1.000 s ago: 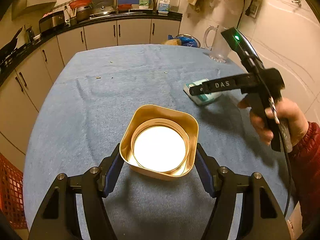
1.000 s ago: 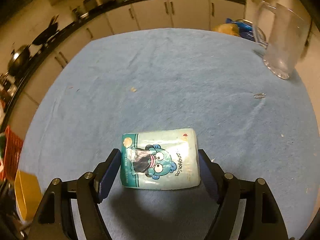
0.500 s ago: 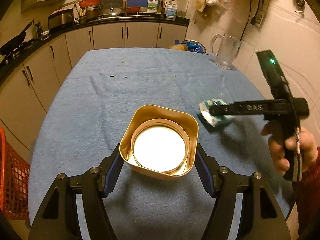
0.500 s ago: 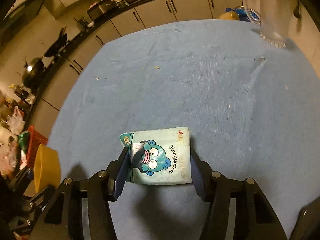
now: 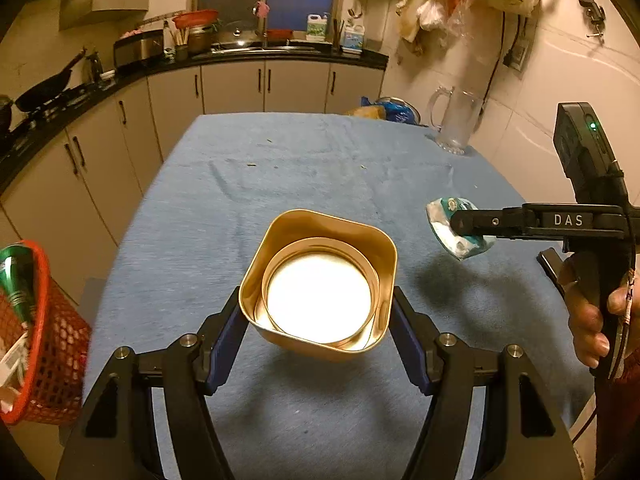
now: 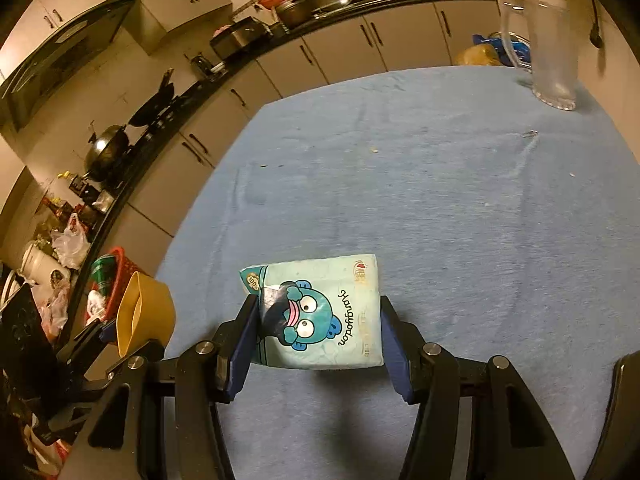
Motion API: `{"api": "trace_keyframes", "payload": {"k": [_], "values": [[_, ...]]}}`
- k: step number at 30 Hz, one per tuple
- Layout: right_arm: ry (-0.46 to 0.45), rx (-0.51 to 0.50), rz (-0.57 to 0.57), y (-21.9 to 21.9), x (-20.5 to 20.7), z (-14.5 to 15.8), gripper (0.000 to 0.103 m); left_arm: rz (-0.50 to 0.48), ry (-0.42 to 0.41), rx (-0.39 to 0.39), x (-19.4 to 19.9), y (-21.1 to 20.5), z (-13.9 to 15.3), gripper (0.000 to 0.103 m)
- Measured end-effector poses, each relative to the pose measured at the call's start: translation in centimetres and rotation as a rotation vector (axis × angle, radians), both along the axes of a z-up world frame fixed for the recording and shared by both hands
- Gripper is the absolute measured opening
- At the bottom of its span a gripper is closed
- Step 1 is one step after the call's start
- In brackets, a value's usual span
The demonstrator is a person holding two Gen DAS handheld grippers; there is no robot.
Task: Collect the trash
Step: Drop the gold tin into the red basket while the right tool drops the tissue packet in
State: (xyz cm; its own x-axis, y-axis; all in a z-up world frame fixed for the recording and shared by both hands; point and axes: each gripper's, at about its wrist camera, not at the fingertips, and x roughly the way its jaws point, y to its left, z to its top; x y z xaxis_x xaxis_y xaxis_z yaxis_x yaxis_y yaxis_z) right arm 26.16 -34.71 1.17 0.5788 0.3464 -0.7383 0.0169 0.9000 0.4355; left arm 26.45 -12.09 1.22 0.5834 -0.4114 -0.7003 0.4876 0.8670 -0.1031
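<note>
A: What do the tools look like?
B: Left gripper (image 5: 318,330) and right gripper (image 6: 316,348): black frames, silver screws, blue-padded jaws.
A: Any markings?
B: White "DAS" lettering, a green light, a thin cable, and a red quilted sleeve (image 5: 624,392).

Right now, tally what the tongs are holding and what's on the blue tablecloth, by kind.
Gold tins: 1, in the left tongs, tin
Tissue packs: 1, in the right tongs, pack
Glass pitchers: 1, on the cloth
Total: 3

Home kitchen. Dark counter (image 5: 256,54) over pale cabinets (image 5: 264,86), crowded with pots and a wok (image 6: 108,152). Blue-clothed table (image 5: 304,168) in the middle.
</note>
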Motion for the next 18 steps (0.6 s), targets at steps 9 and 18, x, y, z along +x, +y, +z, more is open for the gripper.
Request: {"api": "trace_keyframes", "payload": {"k": [9, 18], "values": [[-0.039, 0.004, 0.069, 4.0, -0.1, 2.0, 0.061, 0.070, -0.053, -0.013, -1.0, 4.1, 2.2, 0.067], [-0.071, 0.008, 0.167, 10.3, 0.5, 4.1, 0.061, 0.158, -0.117, -0.044, -1.5, 10.3, 5.2, 0.067]]}}
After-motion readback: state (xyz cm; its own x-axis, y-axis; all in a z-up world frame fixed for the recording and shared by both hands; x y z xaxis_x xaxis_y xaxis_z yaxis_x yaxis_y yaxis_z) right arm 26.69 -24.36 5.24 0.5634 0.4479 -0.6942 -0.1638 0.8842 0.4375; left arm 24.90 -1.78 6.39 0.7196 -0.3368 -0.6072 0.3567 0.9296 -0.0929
